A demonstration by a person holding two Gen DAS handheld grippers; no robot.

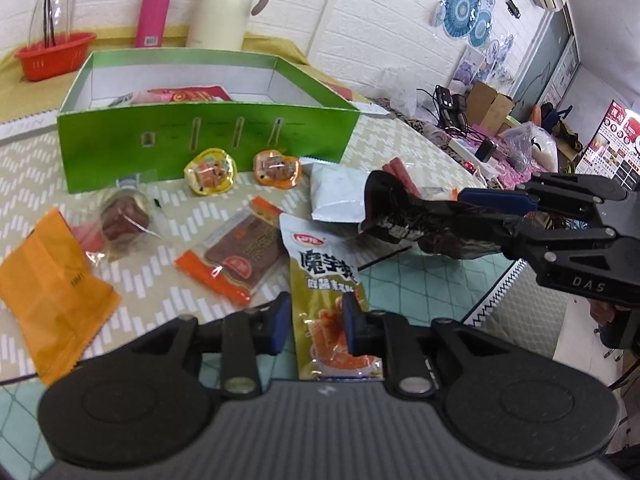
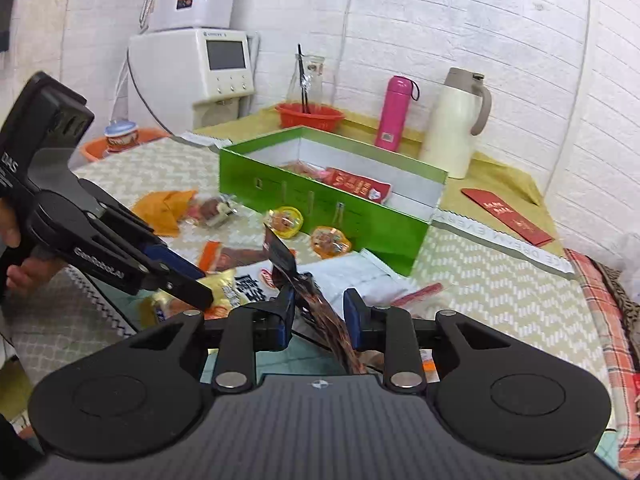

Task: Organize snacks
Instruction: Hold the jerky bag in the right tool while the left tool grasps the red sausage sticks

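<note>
My left gripper (image 1: 316,320) is open around the lower part of a yellow-green konjac snack pack (image 1: 326,276) lying on the table; its right pad touches the pack. My right gripper (image 2: 320,314) has its jaws around a dark snack packet (image 2: 316,292) that stands tilted between them, lifted off the table; from the left wrist view the gripper (image 1: 424,216) looks shut on this packet (image 1: 396,210). A green box (image 1: 208,136) holding some red packs stands beyond, also in the right wrist view (image 2: 332,212). Loose snacks lie in front of it.
On the table lie an orange pack (image 1: 52,292), a clear-wrapped brown block (image 1: 124,220), an orange-edged jerky pack (image 1: 236,256), two small round cups (image 1: 210,172), a white pouch (image 1: 340,192). A red basket (image 1: 54,56), pink bottle (image 1: 154,8) and cream jug (image 1: 226,0) stand behind.
</note>
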